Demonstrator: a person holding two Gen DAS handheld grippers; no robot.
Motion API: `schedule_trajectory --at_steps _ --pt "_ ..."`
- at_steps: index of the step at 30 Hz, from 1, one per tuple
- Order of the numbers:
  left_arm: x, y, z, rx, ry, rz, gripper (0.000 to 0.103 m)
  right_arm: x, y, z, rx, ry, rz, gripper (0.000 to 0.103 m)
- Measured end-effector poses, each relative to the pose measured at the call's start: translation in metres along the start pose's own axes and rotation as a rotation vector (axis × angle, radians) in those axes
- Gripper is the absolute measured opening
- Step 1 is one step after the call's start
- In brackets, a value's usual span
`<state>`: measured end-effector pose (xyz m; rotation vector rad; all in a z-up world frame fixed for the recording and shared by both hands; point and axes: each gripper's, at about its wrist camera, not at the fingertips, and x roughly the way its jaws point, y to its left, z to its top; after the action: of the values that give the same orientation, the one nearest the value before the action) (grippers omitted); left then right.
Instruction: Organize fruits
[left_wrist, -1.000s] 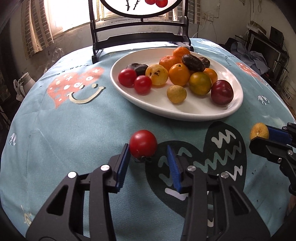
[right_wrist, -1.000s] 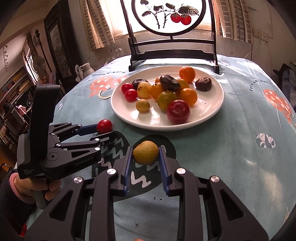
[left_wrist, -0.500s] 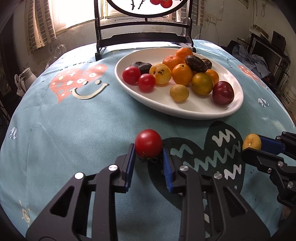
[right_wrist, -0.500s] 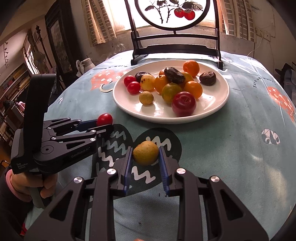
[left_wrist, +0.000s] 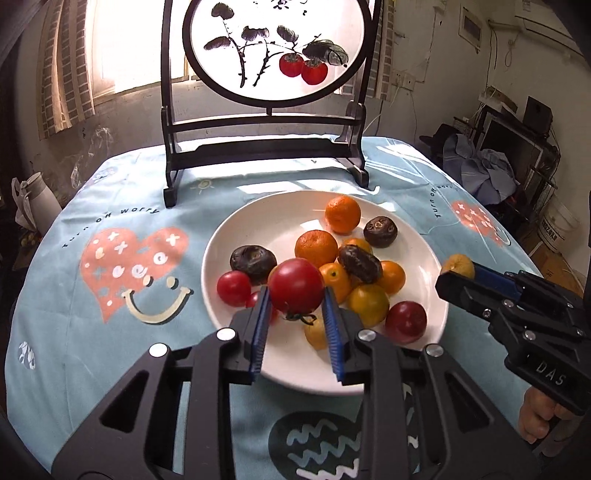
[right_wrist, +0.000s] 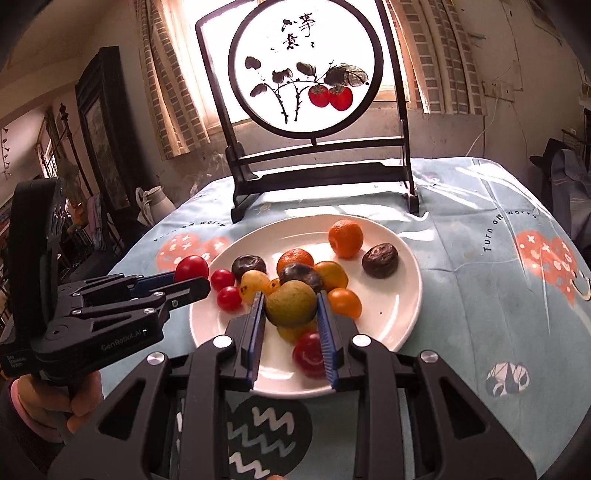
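The left gripper (left_wrist: 295, 295) was squeezed tight on a red tomato (left_wrist: 295, 285), held up over the white plate (left_wrist: 236, 236) of fruit. The right gripper (right_wrist: 291, 306) pinched a yellow-green fruit (right_wrist: 291, 302) over the same plate, which sat on the blue tablecloth (left_wrist: 110, 339).

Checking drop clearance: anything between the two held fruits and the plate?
Nothing stands between. The left gripper holds the red tomato, the right gripper the yellow-green fruit, near the white plate, whose near left is crowded.
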<state>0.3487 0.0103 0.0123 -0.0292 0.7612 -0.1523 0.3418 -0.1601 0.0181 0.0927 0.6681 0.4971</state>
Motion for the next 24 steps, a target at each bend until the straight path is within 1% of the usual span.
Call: schedule_trajectory --at_steps 3,5,7,8,9,10,11,12,13,14,15,16,17,19,22,24 --pt "0.029 0.001 0.010 -0.013 0.032 0.007 0.028 0.025 -0.014 0.008 0.008 0.034 -0.032 0.028" --pt "0.042 0.003 0.014 -0.024 0.050 0.008 0.028 0.038 -0.021 0.009 0.024 0.055 -0.026 0.028" --pt "0.050 0.003 0.016 -0.013 0.059 0.025 0.029 0.048 -0.024 0.010 0.014 0.070 -0.030 0.028" --pt "0.053 0.003 0.016 -0.007 0.065 0.040 0.029 0.051 -0.025 0.009 0.011 0.072 -0.032 0.029" --pt "0.054 0.004 0.016 -0.006 0.070 0.060 0.030 0.053 -0.025 0.009 0.008 0.073 -0.037 0.035" --pt "0.054 0.004 0.015 -0.005 0.070 0.084 0.035 0.053 -0.026 0.008 0.004 0.076 -0.045 0.051" --pt "0.051 0.005 0.014 -0.001 0.068 0.109 0.049 0.051 -0.025 0.008 0.005 0.078 -0.050 0.063" --pt "0.043 0.005 0.013 0.002 0.049 0.141 0.081 0.046 -0.024 0.007 0.006 0.073 -0.049 0.069" --pt "0.033 0.004 0.011 0.004 0.013 0.173 0.094 0.039 -0.022 0.005 0.002 0.067 -0.043 0.070" --pt "0.021 0.004 0.007 0.012 -0.020 0.183 0.094 0.031 -0.019 0.003 -0.010 0.064 -0.037 0.072" --pt "0.010 0.003 0.004 0.024 -0.030 0.177 0.094 0.022 -0.015 0.000 -0.027 0.061 -0.036 0.081" --pt "0.000 0.001 0.001 0.030 -0.030 0.172 0.094 0.012 -0.010 -0.003 -0.046 0.054 -0.040 0.099" --pt "-0.011 0.000 -0.004 0.032 -0.034 0.166 0.094 0.000 -0.005 -0.009 -0.068 0.041 -0.045 0.102" --pt "-0.034 -0.003 -0.017 0.036 -0.053 0.155 0.096 -0.024 0.007 -0.022 -0.121 0.011 -0.044 0.102" --pt "-0.068 -0.011 -0.042 0.058 -0.085 0.154 0.098 -0.056 0.025 -0.045 -0.203 -0.011 -0.013 0.102" --pt "-0.089 -0.016 -0.061 0.056 -0.113 0.159 0.101 -0.073 0.033 -0.062 -0.239 -0.022 0.006 0.102"
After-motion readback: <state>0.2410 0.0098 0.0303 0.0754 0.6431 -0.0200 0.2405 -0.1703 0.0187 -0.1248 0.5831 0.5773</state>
